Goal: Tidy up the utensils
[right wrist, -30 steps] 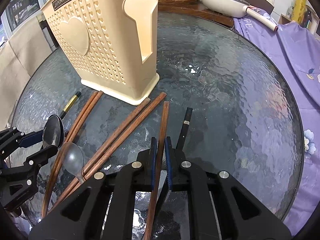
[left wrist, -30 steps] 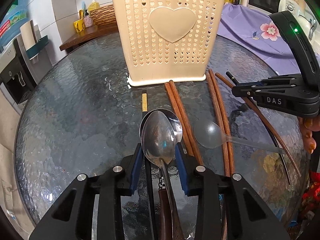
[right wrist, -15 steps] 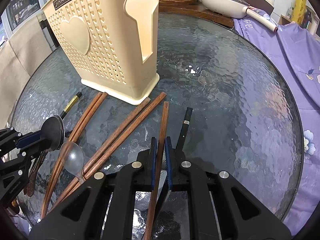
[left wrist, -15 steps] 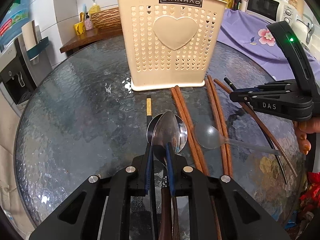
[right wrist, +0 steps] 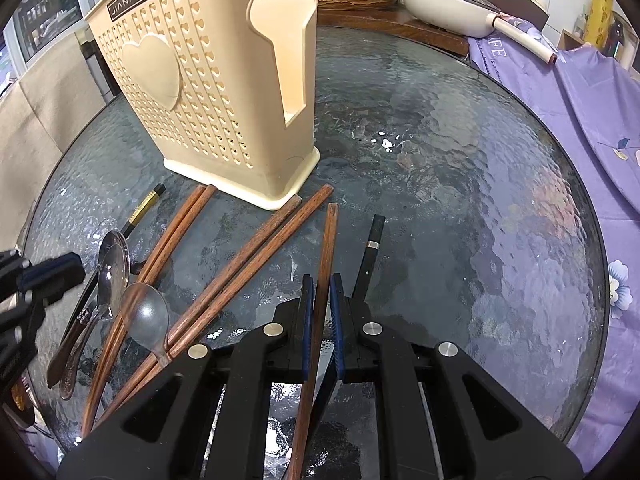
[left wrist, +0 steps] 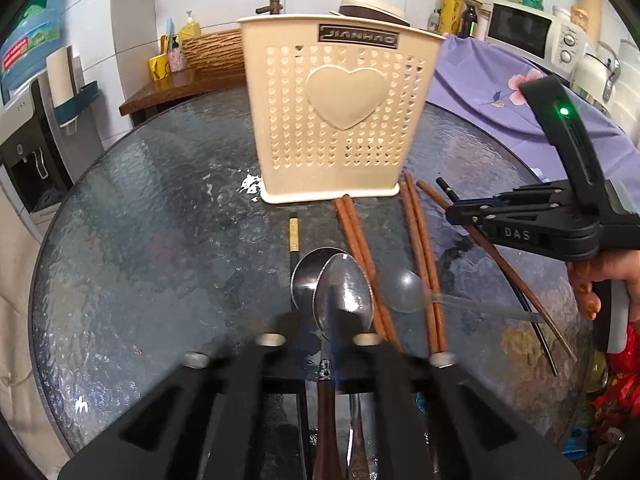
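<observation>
The cream perforated utensil holder [left wrist: 340,120] stands on the round glass table [left wrist: 140,240]; it also shows in the right wrist view [right wrist: 208,92]. My left gripper [left wrist: 334,340] is shut and blurred, above two steel spoons [left wrist: 344,296] that still lie on the glass [right wrist: 112,268]. Whether it holds a spoon I cannot tell. My right gripper [right wrist: 320,304] is shut on a brown wooden chopstick [right wrist: 326,248], low over the table. Two pairs of brown chopsticks [right wrist: 248,248] and a clear plastic spoon [right wrist: 146,316] lie between the grippers.
A black chopstick with a gold band [left wrist: 294,236] lies left of the spoons; another black one [right wrist: 370,248] lies right of my right gripper. A purple flowered cloth [right wrist: 580,92] covers the right side. A wooden counter with a pan [right wrist: 440,8] is behind the table.
My left gripper closed over the spoons, then rose and pulled back; the view is higher now. The right gripper has kept its hold on the chopstick without moving.
</observation>
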